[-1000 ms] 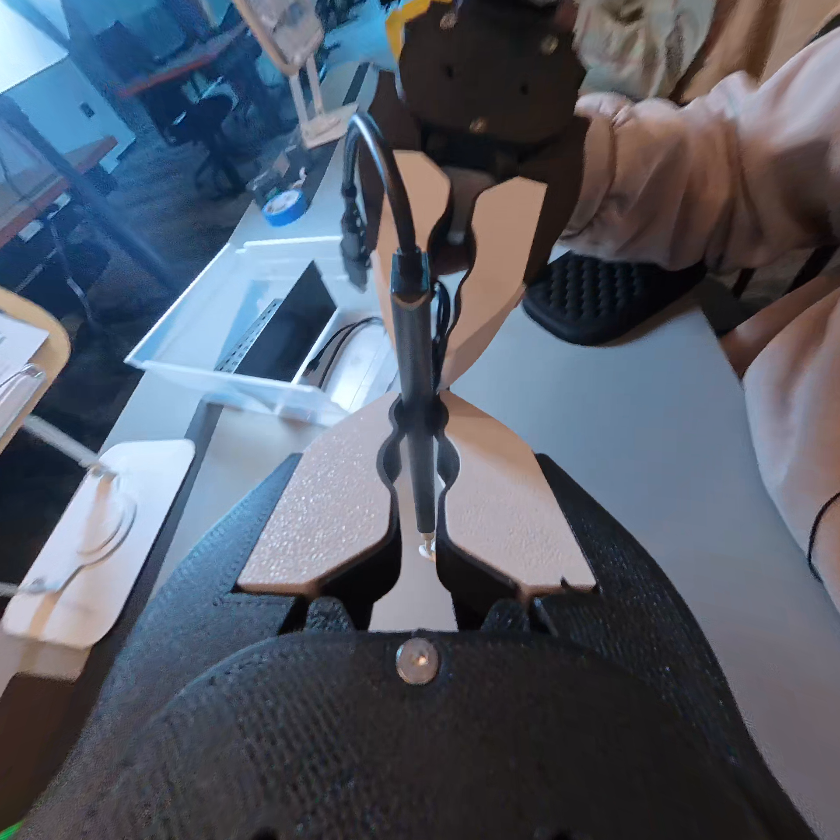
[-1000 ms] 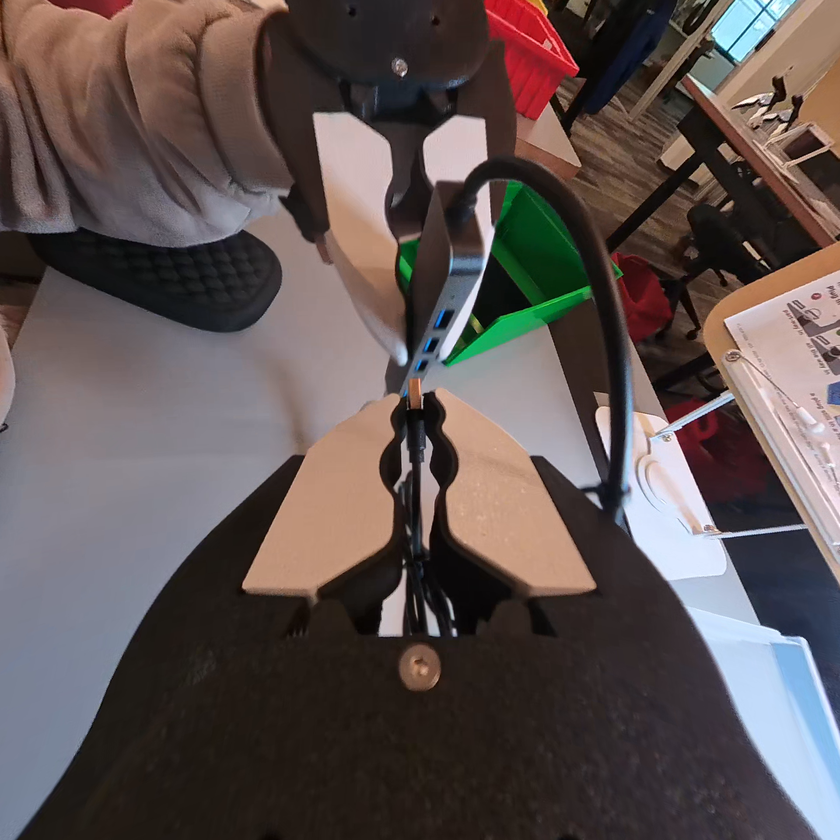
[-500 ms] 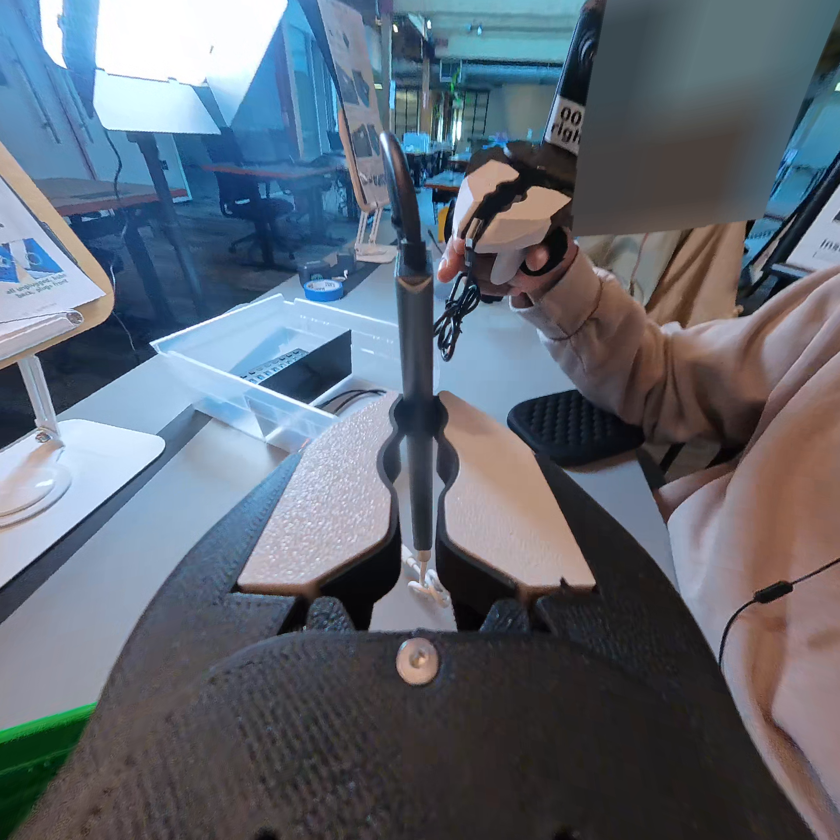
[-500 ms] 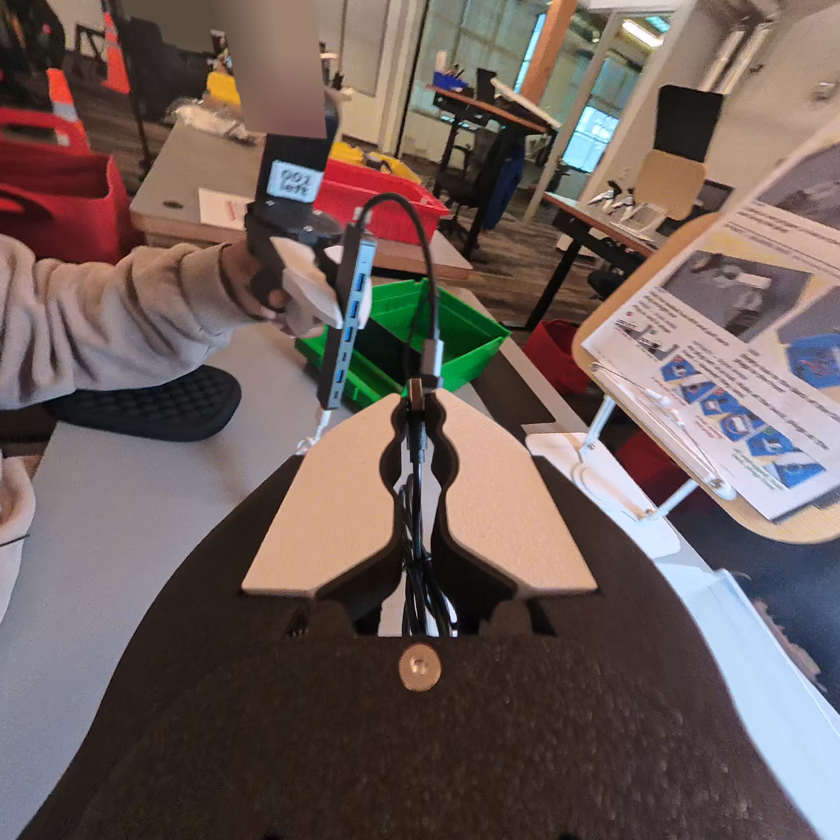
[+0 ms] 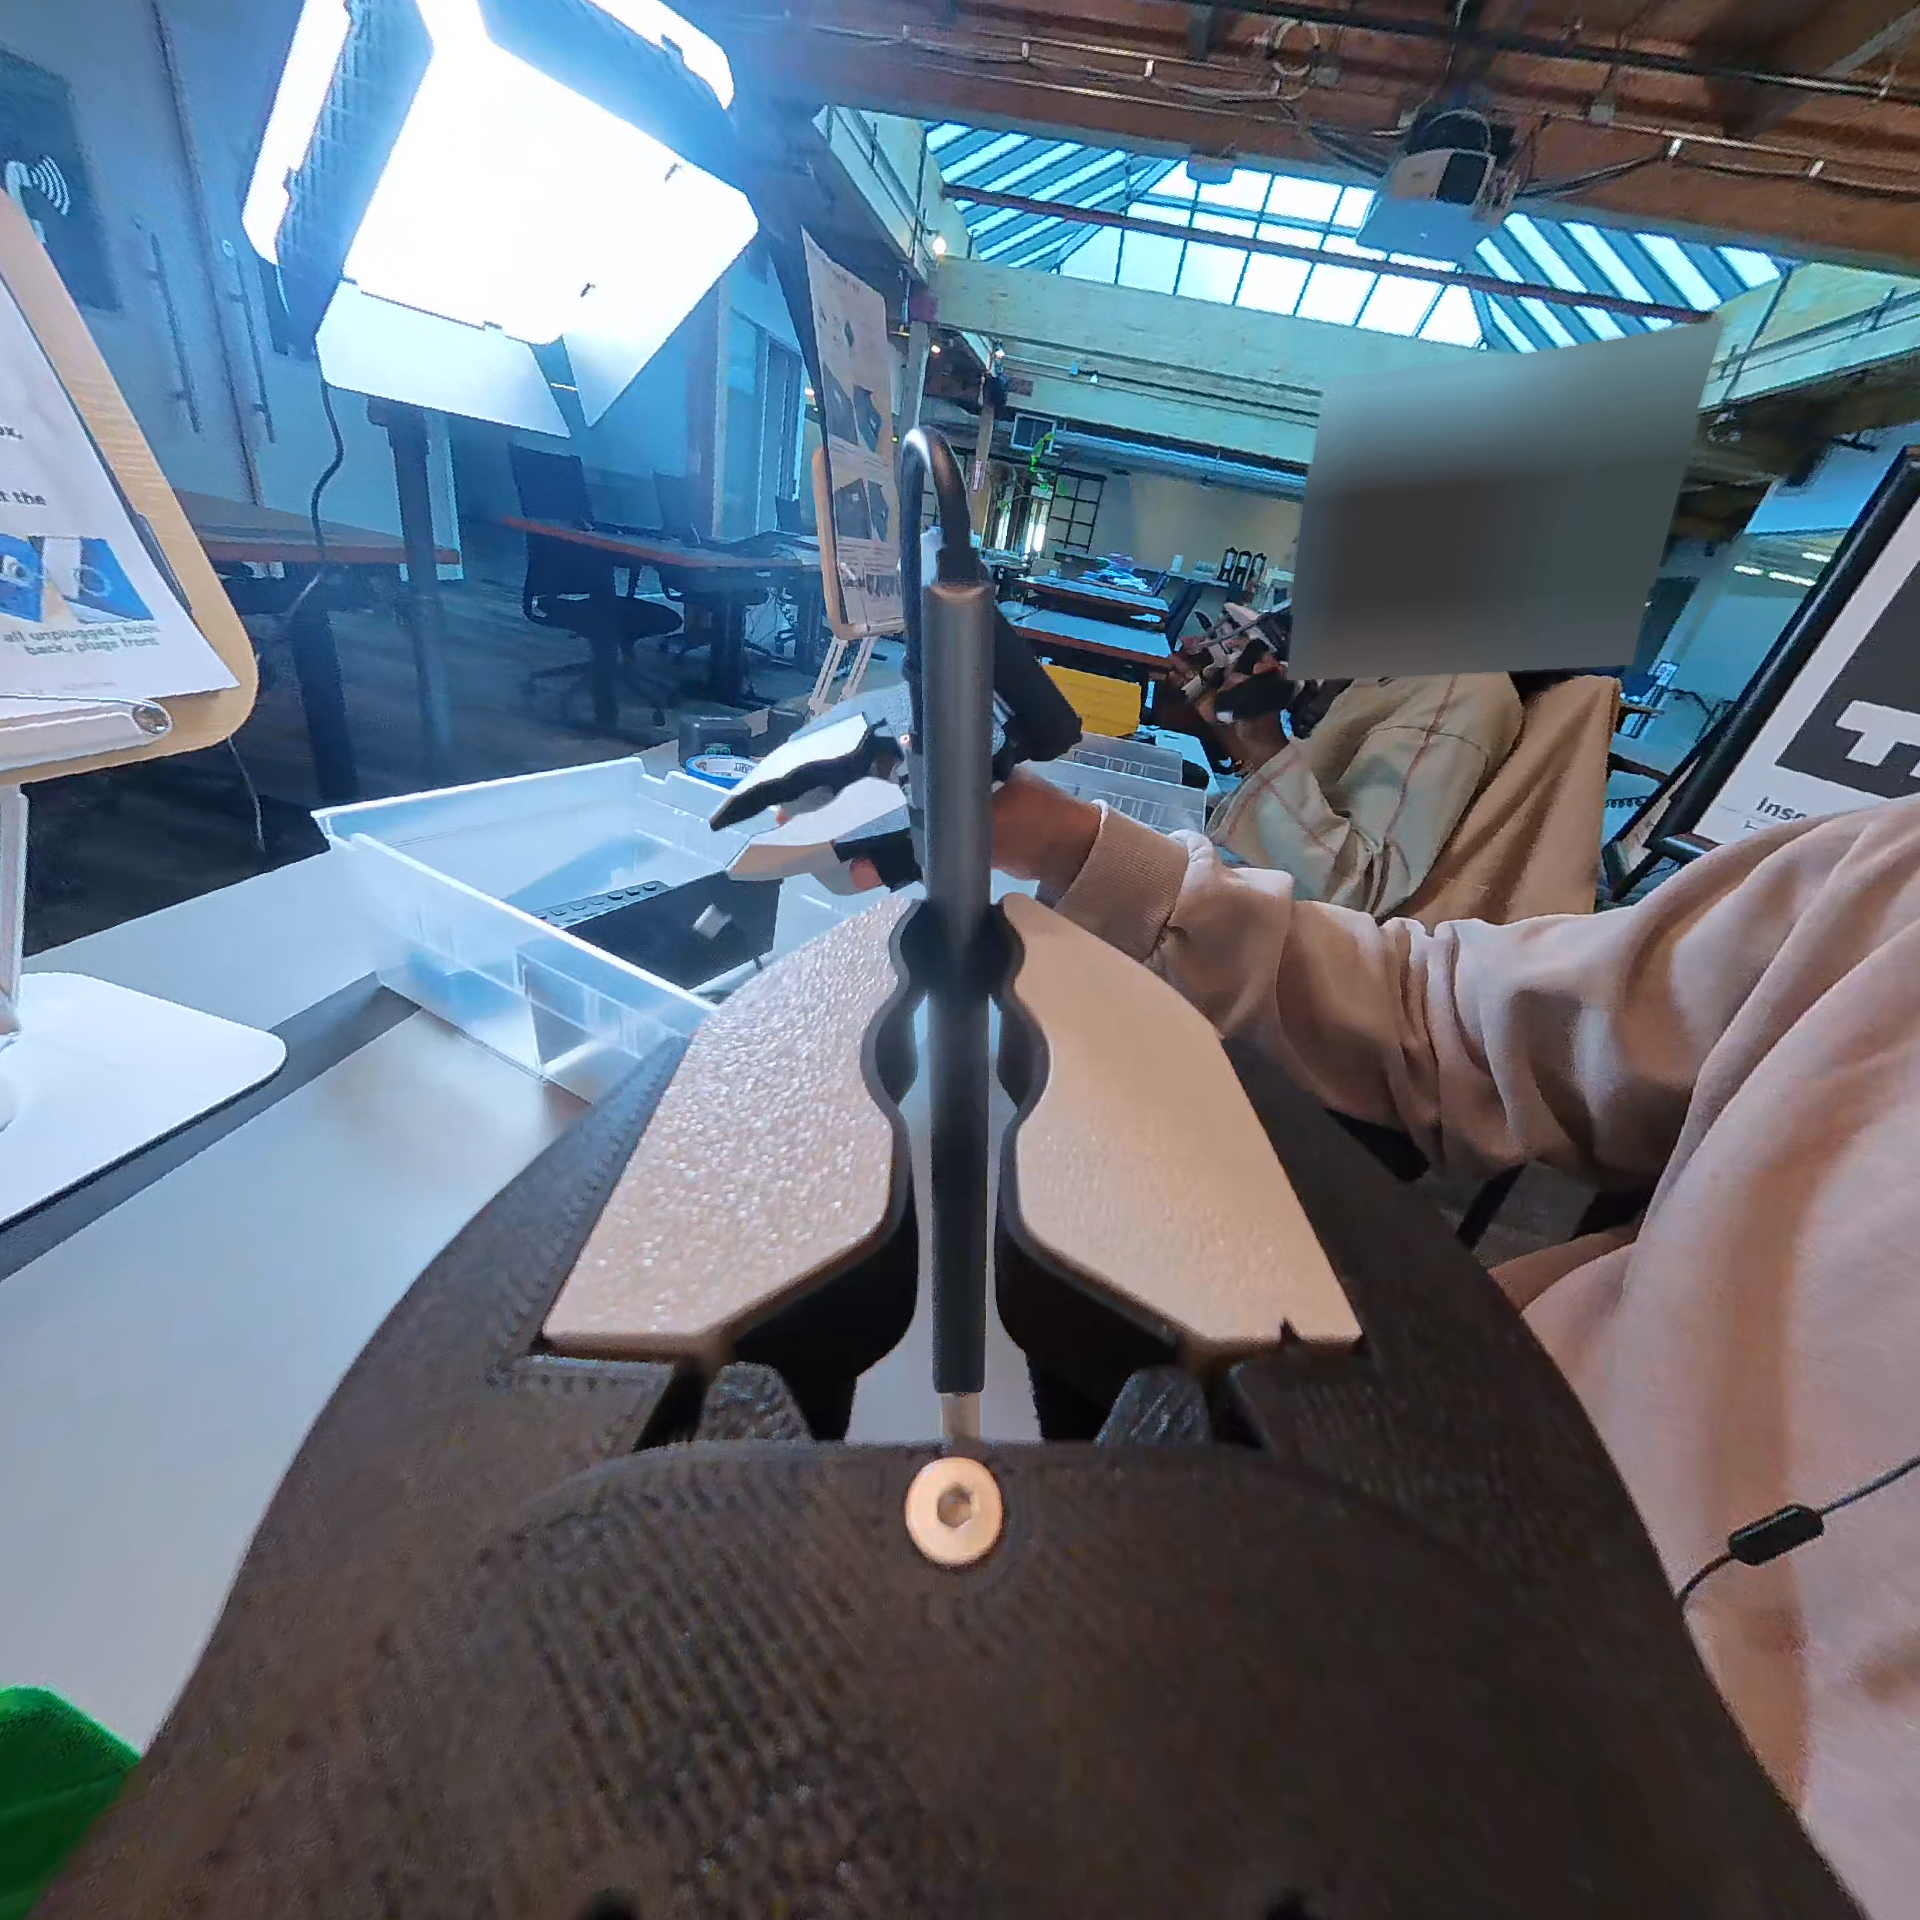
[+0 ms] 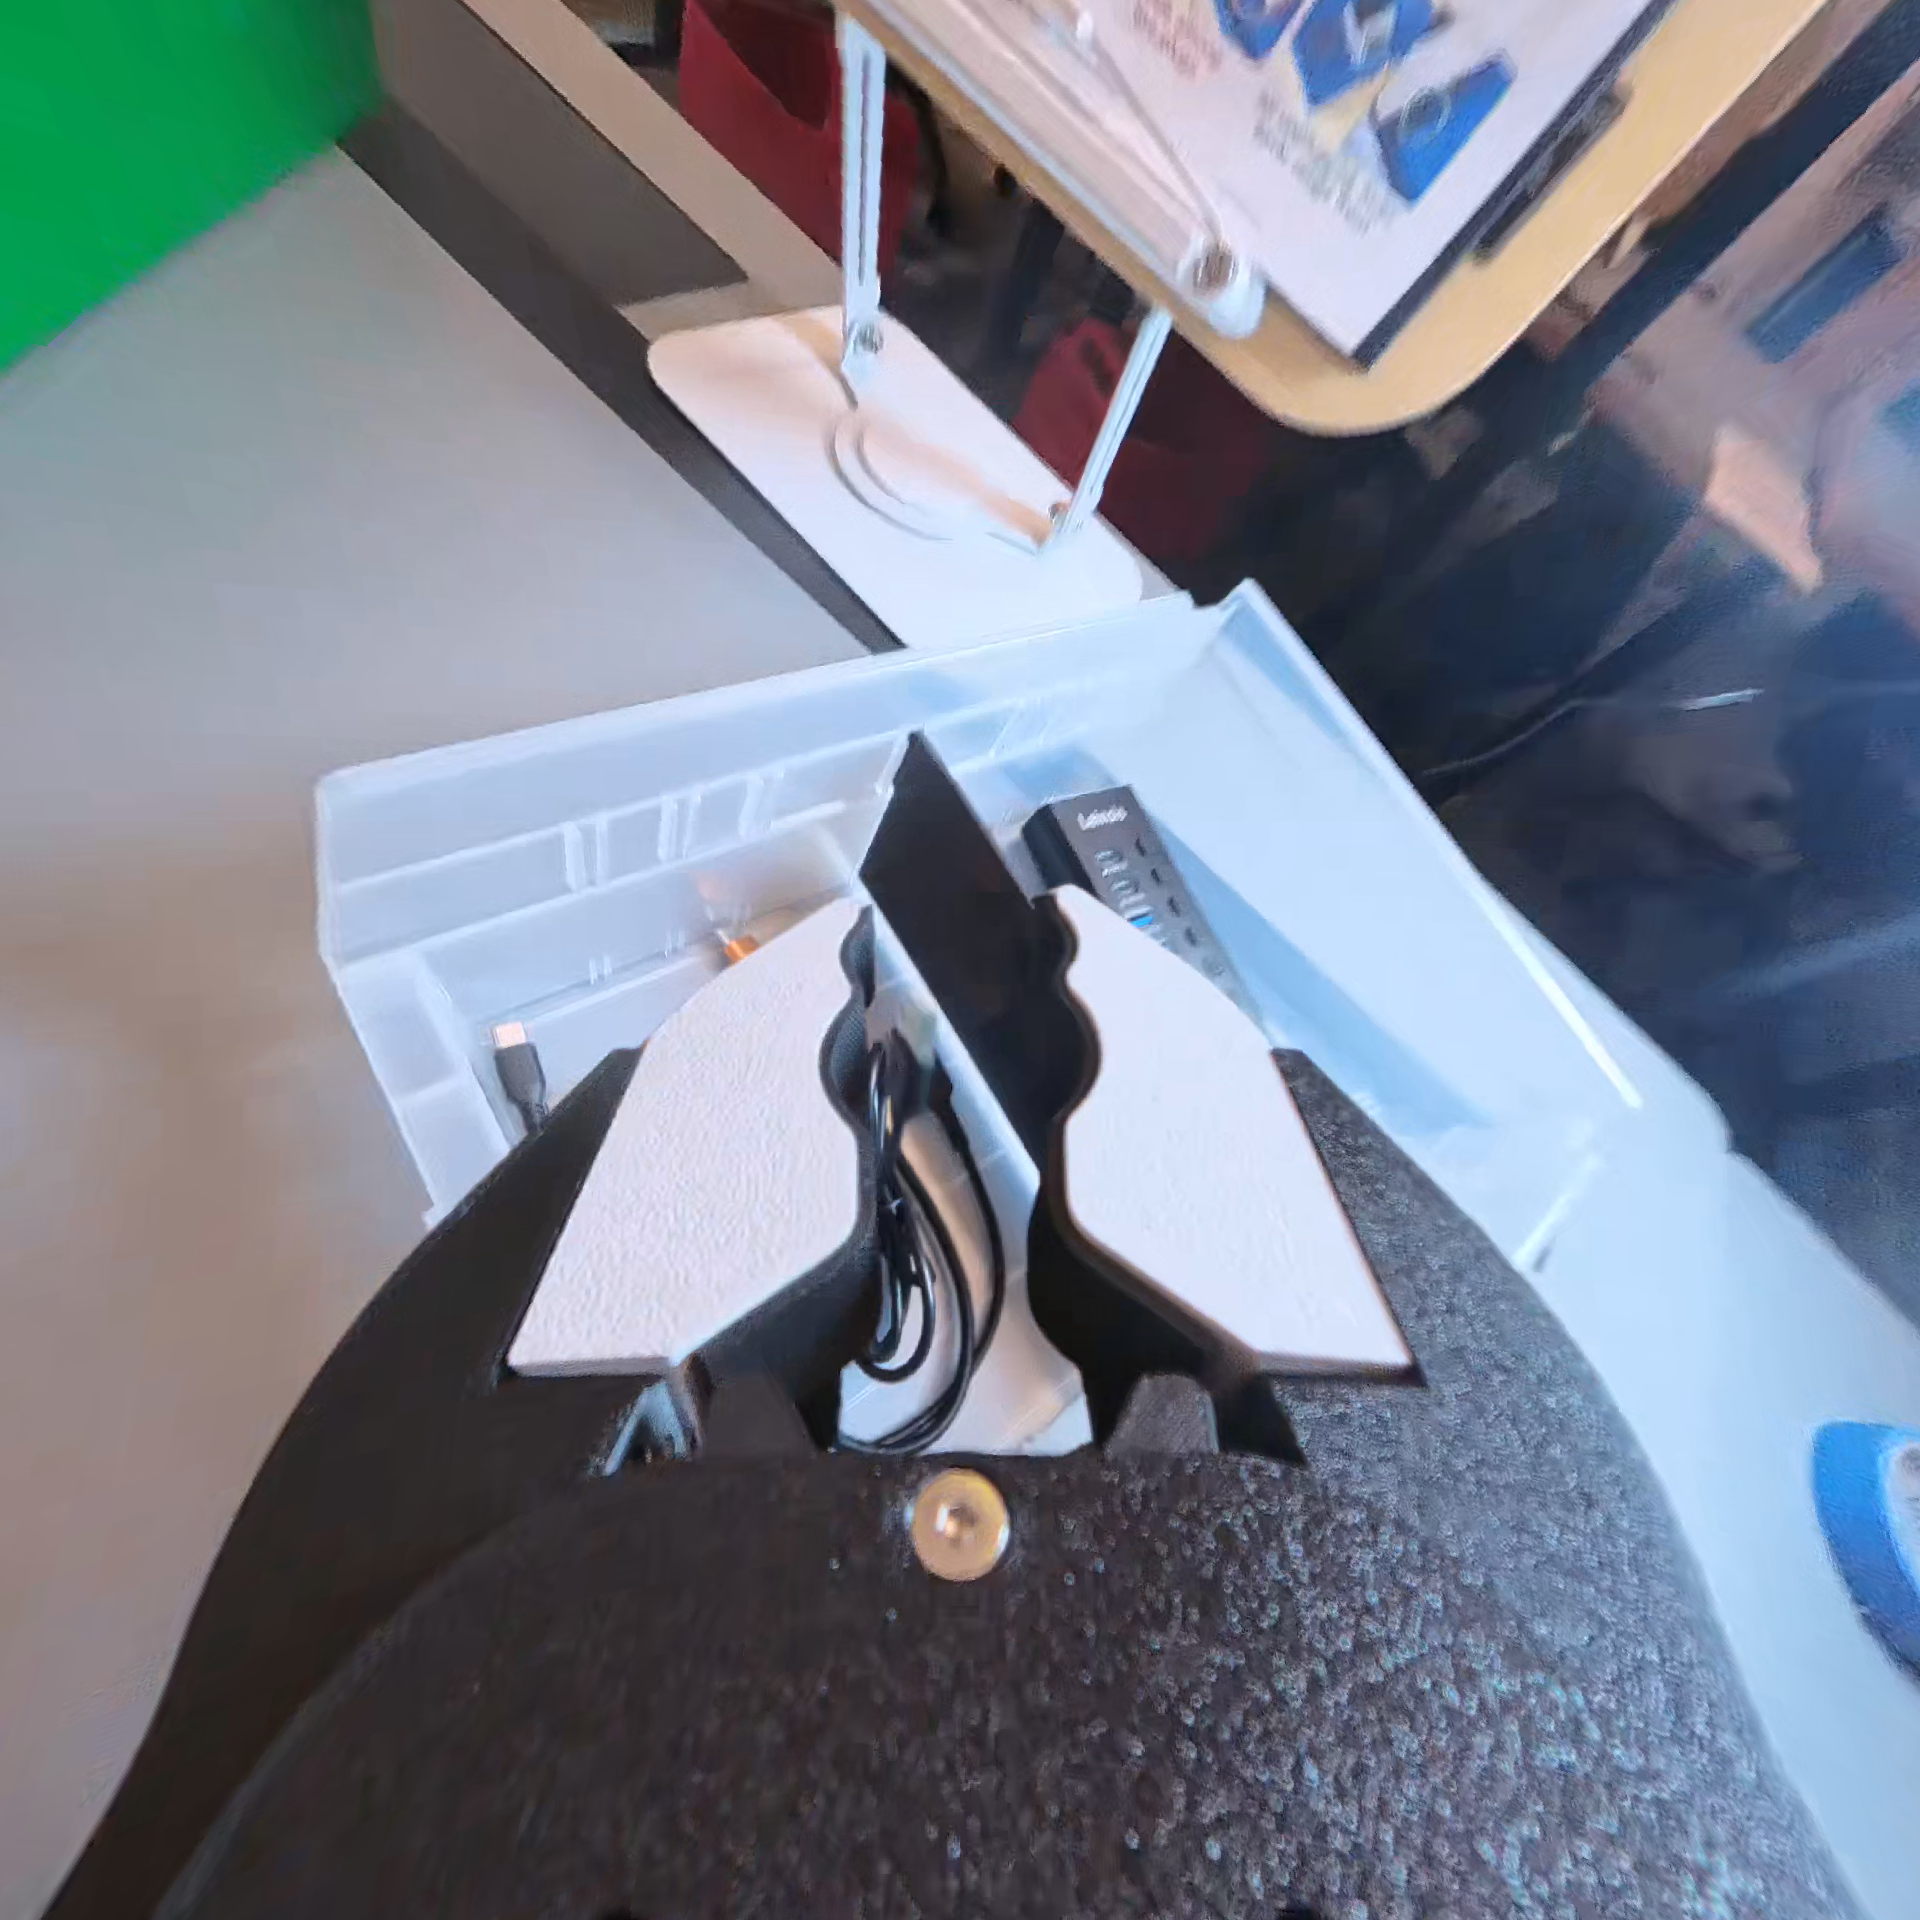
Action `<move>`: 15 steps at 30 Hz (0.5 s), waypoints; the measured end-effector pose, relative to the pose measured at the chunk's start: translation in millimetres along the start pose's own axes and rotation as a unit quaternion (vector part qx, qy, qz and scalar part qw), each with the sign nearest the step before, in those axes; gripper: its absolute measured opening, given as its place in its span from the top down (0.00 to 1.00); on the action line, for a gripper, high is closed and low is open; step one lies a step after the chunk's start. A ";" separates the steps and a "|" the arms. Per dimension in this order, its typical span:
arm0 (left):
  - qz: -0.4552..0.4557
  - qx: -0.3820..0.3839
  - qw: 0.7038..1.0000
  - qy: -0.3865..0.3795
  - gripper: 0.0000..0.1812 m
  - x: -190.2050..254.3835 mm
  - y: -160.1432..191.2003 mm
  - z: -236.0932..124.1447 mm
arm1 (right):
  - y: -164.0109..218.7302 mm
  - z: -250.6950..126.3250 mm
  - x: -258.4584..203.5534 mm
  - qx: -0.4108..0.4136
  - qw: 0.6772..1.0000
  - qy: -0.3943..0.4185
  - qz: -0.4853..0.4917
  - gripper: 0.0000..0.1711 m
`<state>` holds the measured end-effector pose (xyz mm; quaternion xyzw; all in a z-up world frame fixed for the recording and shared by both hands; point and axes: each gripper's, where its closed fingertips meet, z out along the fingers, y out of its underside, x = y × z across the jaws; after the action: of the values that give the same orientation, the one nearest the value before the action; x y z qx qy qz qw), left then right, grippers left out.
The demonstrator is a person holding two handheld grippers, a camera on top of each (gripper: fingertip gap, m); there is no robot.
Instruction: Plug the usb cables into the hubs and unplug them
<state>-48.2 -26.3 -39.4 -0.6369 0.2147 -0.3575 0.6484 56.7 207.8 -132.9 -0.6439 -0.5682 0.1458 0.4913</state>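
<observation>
The right wrist view is motion-blurred. Ahead of the right gripper's fingers (image 6: 1174, 1122), a black divider (image 6: 940, 883) and the fingers hide part of the black hub (image 6: 1117, 868); the blue tape roll (image 6: 1870, 1527) is cut off.

A: What's overhead?
B: Timber beams (image 5: 1351, 62) and a skylight (image 5: 1299, 239), with a bright light panel (image 5: 499, 197) at upper left.
A: And farther back?
B: Desks (image 5: 665, 551) and black office chairs (image 5: 582, 582) across an open hall. A white-based stand (image 6: 894, 468) sits on the grey table (image 6: 208, 623), dark floor (image 6: 1662, 727) beyond.
</observation>
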 end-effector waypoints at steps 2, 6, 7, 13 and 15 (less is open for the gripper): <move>0.003 0.002 1.000 -0.003 0.94 -0.4 0.7 1.2 | -24.1 -15.8 -6.9 0.043 0.999 -0.014 -0.004 0.82; 0.002 0.029 1.000 -0.005 0.94 -1.0 -5.6 0.8 | -85.1 -79.7 -75.6 0.158 0.968 -0.192 -0.035 0.88; 0.004 0.045 0.999 -0.007 0.94 -1.2 -10.0 -0.3 | -88.0 -94.9 -103.4 0.158 0.951 -0.258 -0.056 0.87; -0.023 0.143 0.989 -0.010 0.94 -0.1 -30.4 -4.6 | -85.7 -74.8 -219.6 0.159 0.905 -0.382 -0.101 0.78; -0.032 0.170 0.985 0.003 0.94 4.9 -33.3 -4.3 | -94.1 -55.9 -239.2 0.182 0.906 -0.378 -0.060 0.75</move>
<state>-54.5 -30.6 -6.3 -0.5227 0.1325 -0.4112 0.7349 -31.5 -39.7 -119.8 -0.4046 -0.7122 0.4498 0.3561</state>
